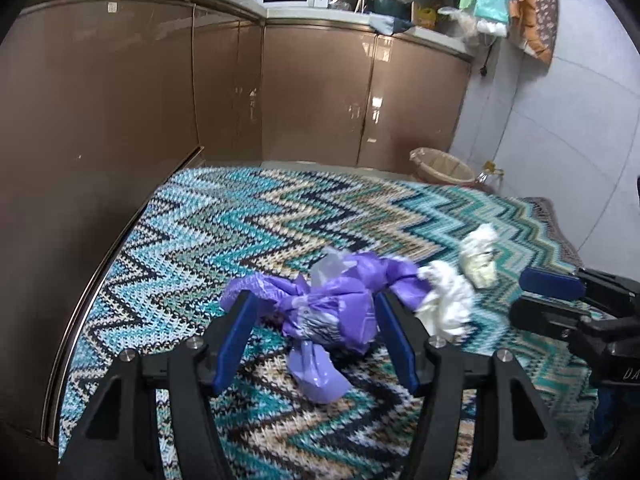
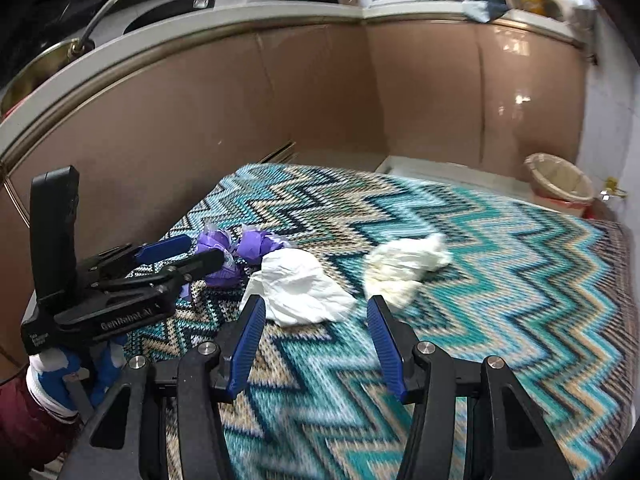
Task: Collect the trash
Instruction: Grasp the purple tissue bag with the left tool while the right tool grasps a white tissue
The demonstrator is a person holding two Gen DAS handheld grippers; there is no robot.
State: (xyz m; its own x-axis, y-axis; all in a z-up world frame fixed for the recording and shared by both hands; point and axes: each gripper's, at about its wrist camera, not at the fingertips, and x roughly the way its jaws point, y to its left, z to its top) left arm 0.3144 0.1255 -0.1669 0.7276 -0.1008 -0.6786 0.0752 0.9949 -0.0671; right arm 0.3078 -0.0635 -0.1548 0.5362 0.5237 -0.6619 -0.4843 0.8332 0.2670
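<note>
A zigzag-knit rug (image 1: 248, 216) covers the kitchen floor up to brown cabinets (image 1: 320, 96), with a lined bin (image 1: 442, 166) at its far right corner. The left gripper (image 1: 312, 312) has jaws apart, straddling a crumpled purple bag (image 1: 332, 312); pad contact is unclear. The right gripper (image 2: 314, 312) has jaws apart around a white tissue wad (image 2: 300, 284), a yellowish wad (image 2: 404, 268) just beyond, with open rug to the right.

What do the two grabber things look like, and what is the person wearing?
Each hand-held gripper, left and right, has black angular arms with silver bolts and two flat blue fingers. The left one carries white lettering on its side and a black upright block. The hand under it wears a blue-and-white glove and a dark red sleeve.
</note>
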